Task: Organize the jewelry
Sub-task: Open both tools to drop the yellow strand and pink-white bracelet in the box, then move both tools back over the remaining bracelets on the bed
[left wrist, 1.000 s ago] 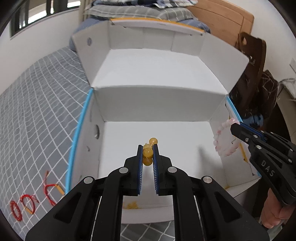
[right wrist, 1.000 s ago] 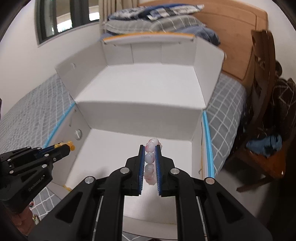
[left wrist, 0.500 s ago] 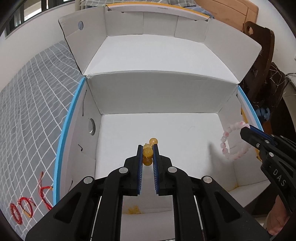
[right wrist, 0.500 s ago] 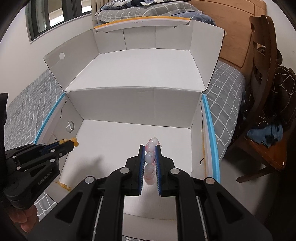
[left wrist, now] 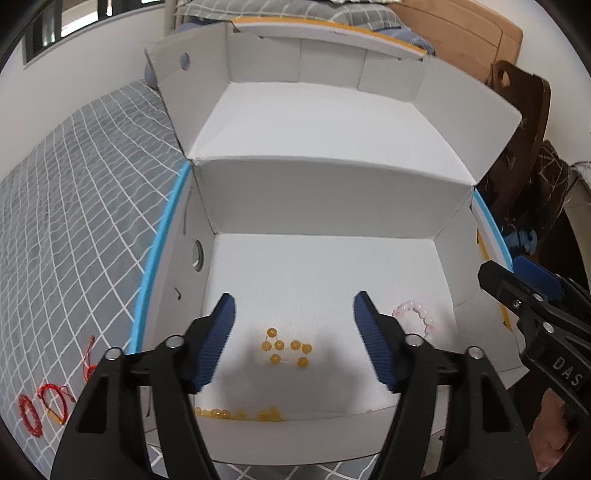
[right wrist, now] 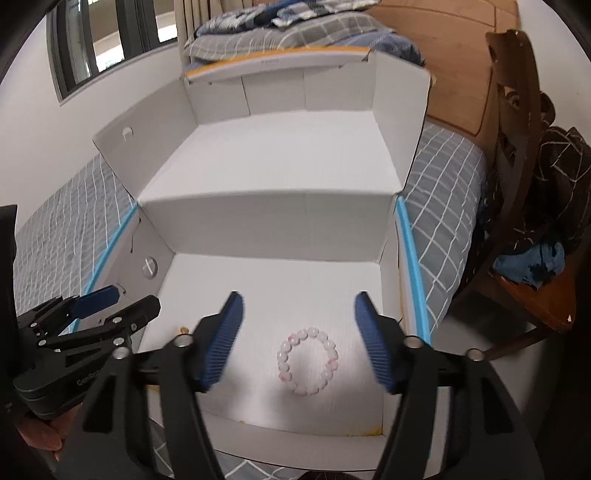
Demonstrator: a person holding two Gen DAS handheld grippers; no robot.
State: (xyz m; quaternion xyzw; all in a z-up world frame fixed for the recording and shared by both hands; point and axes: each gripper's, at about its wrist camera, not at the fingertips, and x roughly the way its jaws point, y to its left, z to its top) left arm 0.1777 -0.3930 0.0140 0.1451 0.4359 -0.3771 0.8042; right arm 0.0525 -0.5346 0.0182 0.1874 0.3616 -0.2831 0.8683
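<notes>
A white cardboard box (left wrist: pixel 325 206) with blue-edged sides stands open on the bed. A yellow bead bracelet (left wrist: pixel 286 350) lies on the box floor, below my open, empty left gripper (left wrist: pixel 293 321). A pink bead bracelet (right wrist: pixel 308 360) lies on the box floor to its right, below my open, empty right gripper (right wrist: pixel 299 321); it also shows in the left wrist view (left wrist: pixel 415 317). More yellow beads (left wrist: pixel 240 413) lie against the near wall. Each gripper shows in the other's view, the right gripper (left wrist: pixel 517 284) at the right and the left gripper (right wrist: pixel 118 302) at the left.
Red bracelets (left wrist: pixel 44 402) lie on the grey checked bedspread (left wrist: pixel 74 221) left of the box. A wooden chair (right wrist: pixel 524 184) with dark clothes stands to the right. A wooden headboard (right wrist: pixel 443 55) and pillows (right wrist: pixel 280 26) are behind the box.
Both grippers have opened. The yellow bracelet dropped from the left and the pink bracelet from the right; both now lie on the box floor.
</notes>
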